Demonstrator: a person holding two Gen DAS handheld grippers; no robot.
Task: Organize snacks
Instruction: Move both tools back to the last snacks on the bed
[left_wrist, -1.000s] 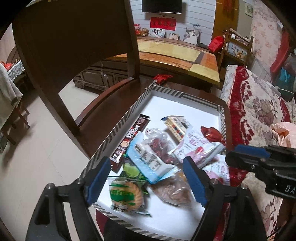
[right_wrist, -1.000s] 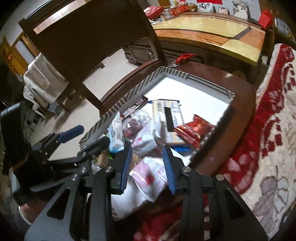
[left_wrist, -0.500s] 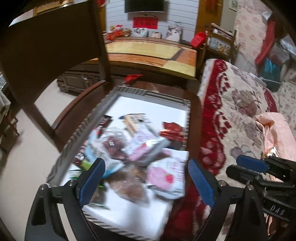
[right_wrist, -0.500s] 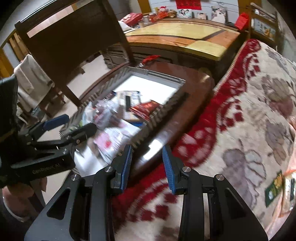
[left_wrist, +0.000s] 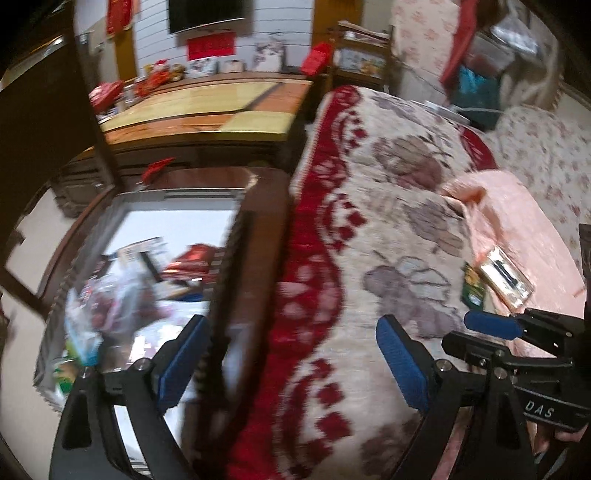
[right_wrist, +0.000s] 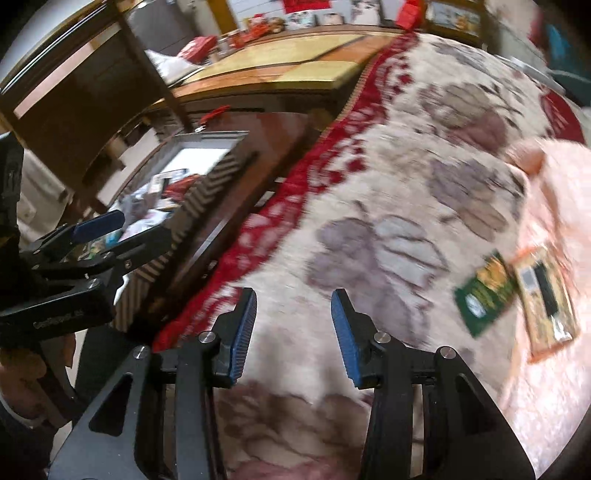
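This is a lived-in home, a sitting room. A wall-mounted television (left_wrist: 210, 14) hangs above a long wooden sideboard (left_wrist: 207, 107) crowded with framed photos (left_wrist: 269, 55) and soft toys (left_wrist: 162, 72). A sofa under a floral red-and-cream throw (left_wrist: 388, 229) sits just beside a dark wooden surface (left_wrist: 266, 221), and a wooden chair (right_wrist: 85, 85) stands on the pale floor.

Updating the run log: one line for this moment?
left gripper: open, empty | right gripper: opening, empty | both over blanket | two packets ahead | tray left
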